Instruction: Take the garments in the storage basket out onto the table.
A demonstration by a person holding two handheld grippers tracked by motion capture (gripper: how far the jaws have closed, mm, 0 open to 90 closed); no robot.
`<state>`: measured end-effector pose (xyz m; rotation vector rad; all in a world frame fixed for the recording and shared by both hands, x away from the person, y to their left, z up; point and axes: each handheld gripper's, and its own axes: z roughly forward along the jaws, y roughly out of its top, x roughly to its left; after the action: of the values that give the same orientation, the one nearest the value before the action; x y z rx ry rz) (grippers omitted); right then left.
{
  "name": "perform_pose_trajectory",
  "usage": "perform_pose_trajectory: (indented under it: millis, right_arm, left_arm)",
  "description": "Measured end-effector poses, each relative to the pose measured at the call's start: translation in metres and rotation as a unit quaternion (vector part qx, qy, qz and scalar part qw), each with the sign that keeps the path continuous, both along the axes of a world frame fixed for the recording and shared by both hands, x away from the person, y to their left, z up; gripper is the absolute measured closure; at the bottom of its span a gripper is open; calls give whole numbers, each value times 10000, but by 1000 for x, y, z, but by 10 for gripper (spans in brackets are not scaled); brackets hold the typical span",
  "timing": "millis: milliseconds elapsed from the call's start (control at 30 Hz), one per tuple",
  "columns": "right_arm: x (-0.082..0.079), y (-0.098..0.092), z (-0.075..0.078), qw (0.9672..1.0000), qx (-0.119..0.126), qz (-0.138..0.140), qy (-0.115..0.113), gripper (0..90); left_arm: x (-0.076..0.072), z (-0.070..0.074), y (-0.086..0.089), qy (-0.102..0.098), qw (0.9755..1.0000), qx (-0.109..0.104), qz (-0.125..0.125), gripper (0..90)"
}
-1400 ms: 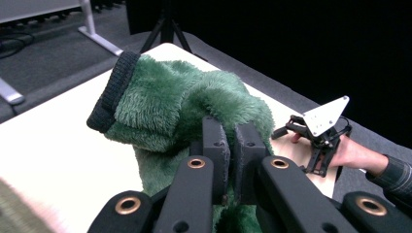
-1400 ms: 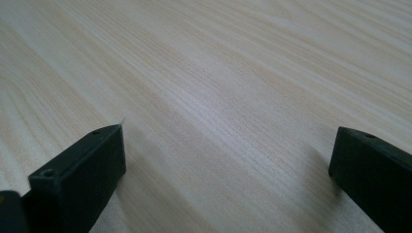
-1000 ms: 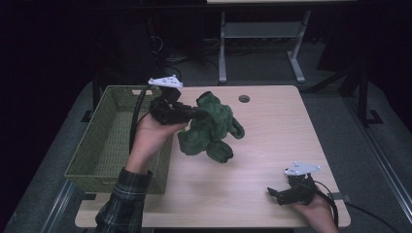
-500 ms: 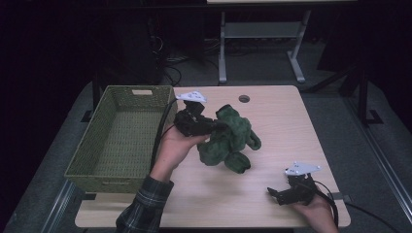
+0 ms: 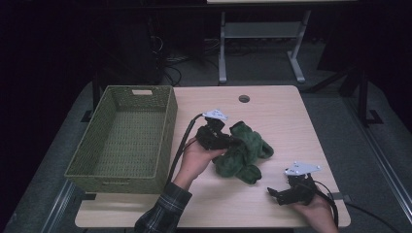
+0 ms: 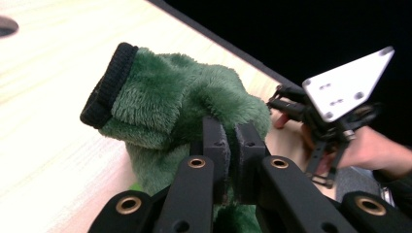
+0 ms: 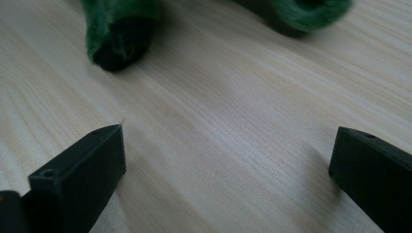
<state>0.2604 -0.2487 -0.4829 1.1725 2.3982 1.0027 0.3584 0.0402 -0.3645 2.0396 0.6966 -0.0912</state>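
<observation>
Plush (image 5: 243,153) on worktop (image 5: 282,111), pinched in my left tool (image 6: 232,145); my right tool (image 7: 228,170) spread wide, nothing between.

My high view looks down across the pale wooden desk (image 5: 272,111); both gripper views sit close, sharing the fuzzy green plush toy (image 6: 180,104).

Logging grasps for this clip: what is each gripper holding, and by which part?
The left gripper pinches a fold of plush in the body of the green fleece item, away from its black cuff. The right gripper is open, holding nothing.
</observation>
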Motion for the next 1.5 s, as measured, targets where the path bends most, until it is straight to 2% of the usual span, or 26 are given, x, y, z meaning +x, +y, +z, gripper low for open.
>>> perform_pose_trajectory:
  millis: [133, 167, 300, 367, 500, 533, 567, 667, 733, 833, 900, 1000, 1033, 1133, 1167, 1233, 1333, 1433, 1500]
  right_arm:
    - [0, 0, 0, 10000, -6, 3, -3, 0]
    - [0, 0, 0, 10000, -6, 1, 0, 0]
    - [0, 0, 0, 10000, -1, -6, 12, 0]
    - [0, 0, 0, 10000, 0, -2, 3, 0]
    - [0, 0, 0, 10000, 1, -2, 6, 0]
    - [0, 0, 0, 10000, 1, -2, 3, 0]
    - [0, 0, 0, 10000, 0, -2, 3, 0]
    - [0, 0, 0, 10000, 0, -1, 3, 0]
    - [0, 0, 0, 10000, 0, 0, 4, 0]
    - [0, 0, 0, 10000, 1, -1, 4, 0]
    - [0, 0, 0, 10000, 0, 1, 2, 0]
    - [0, 0, 0, 10000, 4, -2, 5, 0]
    - [0, 0, 0, 10000, -5, 2, 1, 0]
    - [0, 0, 0, 10000, -2, 0, 3, 0]
    - [0, 0, 0, 10000, 1, -3, 6, 0]
    - [0, 0, 0, 10000, -10, 8, -2, 0]
    - [0, 0, 0, 10000, -7, 13, -3, 0]
    - [0, 0, 1, 10000, -47, 66, 20, 0]
    - [0, 1, 2, 9999, -85, 71, 46, 0]
  left_arm:
    - [3, -17, -9, 42, 9998, 171, -6, 865]
    - [5, -25, -14, 41, 9996, 272, 0, 865]
    - [8, -36, -20, -14, 9991, 415, 4, 865]
    - [11, -46, -24, 28, 9990, 447, 23, 864]
    - [16, -56, -28, 58, 9986, 524, 40, 863]
    - [17, -59, -30, 68, 9983, 578, 51, 863]
    - [20, -65, -31, 61, 9974, 718, 26, 863]
    - [22, -70, -32, 51, 9965, 834, 49, 863]
    - [25, -78, -33, 84, 9957, 922, 0, 861]
    - [25, -80, -33, 98, 9957, 925, -21, 855]
    - [24, -78, -32, 40, 9957, 922, -19, 833]
    - [19, -65, -27, -67, 9962, 870, -43, 700]
    - [19, -65, -27, -67, 9962, 870, -43, 670]
    - [13, -55, -23, -131, 9969, 779, -61, 642]
    - [9, -49, -20, -207, 9968, 761, -93, 637]
    - [7, -46, -19, -244, 9967, 762, -121, 636]
    - [-2, -39, -16, -258, 9974, 655, -162, 625]
    - [-11, -35, -16, -261, 9968, 699, -275, 596]
    - [-17, -34, -16, -333, 9957, 790, -354, 588]
